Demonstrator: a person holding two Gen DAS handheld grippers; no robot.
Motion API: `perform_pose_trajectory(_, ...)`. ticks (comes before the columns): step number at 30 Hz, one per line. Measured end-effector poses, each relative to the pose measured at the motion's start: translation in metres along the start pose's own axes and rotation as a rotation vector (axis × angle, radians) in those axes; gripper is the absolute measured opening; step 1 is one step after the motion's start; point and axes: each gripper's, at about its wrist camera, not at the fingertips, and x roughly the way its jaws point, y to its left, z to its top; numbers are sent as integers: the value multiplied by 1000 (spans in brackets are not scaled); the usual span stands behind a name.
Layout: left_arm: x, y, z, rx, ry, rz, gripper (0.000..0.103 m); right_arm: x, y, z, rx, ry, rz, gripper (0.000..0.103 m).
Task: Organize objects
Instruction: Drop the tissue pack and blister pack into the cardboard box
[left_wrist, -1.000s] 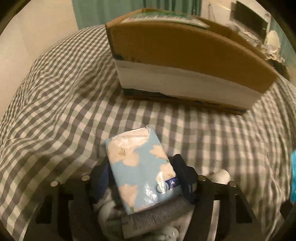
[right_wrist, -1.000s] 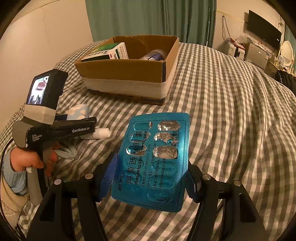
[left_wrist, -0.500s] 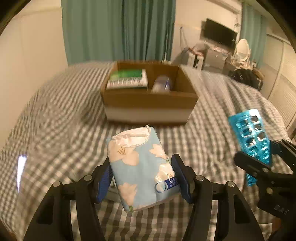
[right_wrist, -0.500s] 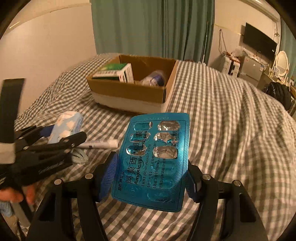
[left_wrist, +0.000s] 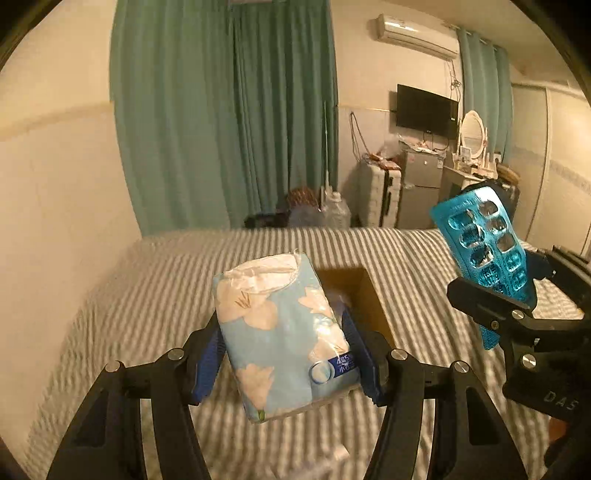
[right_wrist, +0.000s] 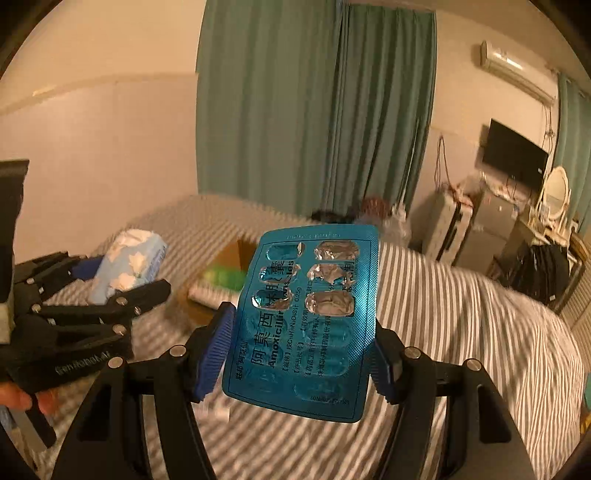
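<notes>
The tissue pack (left_wrist: 284, 332) hides most of the cardboard box (left_wrist: 364, 295); the bedspread (left_wrist: 147, 295) is motion-blurred.

The left gripper (left_wrist: 286, 345) was raised off the bed, its two blue-padded fingers (left_wrist: 210, 354) pressed against the sides of a tissue pack (left_wrist: 280, 332) that stood between them and reached past the fingertips. The right gripper (right_wrist: 301, 343) was held level beside it, just to its right, fingers (right_wrist: 216, 347) clamped on the long edges of a blister pack (right_wrist: 306, 317) that rose upright between the pads. Fingertips of the person's left hand (right_wrist: 22, 398) showed under the left gripper's handle.
</notes>
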Motion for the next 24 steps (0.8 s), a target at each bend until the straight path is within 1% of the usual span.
perform_pose_trajectory(3, 31, 4, 18, 4, 8, 6, 63, 25, -4, 23, 0, -11, 12, 65)
perform_pose_trajectory(4, 46, 6, 22, 7, 14, 14, 63, 39, -6, 30, 0, -10, 15, 65)
perform_pose_trajectory(5, 55, 7, 24, 10, 21, 18, 63, 46, -8, 32, 0, -7, 16, 65)
perform_pose_trajectory(8, 95, 11, 24, 10, 56, 18, 63, 85, -15, 38, 19, 22, 31, 65)
perform_pose_trajectory(10, 120, 12, 19, 9, 87, 17, 63, 118, -16, 36, 40, 60, 50, 65)
perform_pose_trajectory(14, 169, 10, -1, 25, 145, 22, 63, 170, -17, 25, 69, 132, 71, 65)
perform_pose_trajectory(15, 180, 10, -7, 25, 157, 11, 63, 188, -17, 20, 68, 172, 79, 65)
perform_pose_trajectory(16, 189, 8, -11, 24, 166, 6, 63, 198, -19, 17, 75, 192, 83, 65)
perform_pose_trajectory(18, 197, 8, -18, 29, 172, 11, 64, 213, -25, 8, 108, 213, 92, 66)
perform_pose_trajectory(21, 205, 3, -23, 44, 186, -2, 68, 226, -33, 0, 151, 232, 98, 67)
perform_pose_trajectory(22, 204, -1, -24, 51, 195, -8, 69, 228, -36, -1, 169, 235, 110, 69)
perform_pose_trajectory(24, 196, -8, -21, 71, 195, -10, 77, 224, -38, 1, 195, 228, 136, 87)
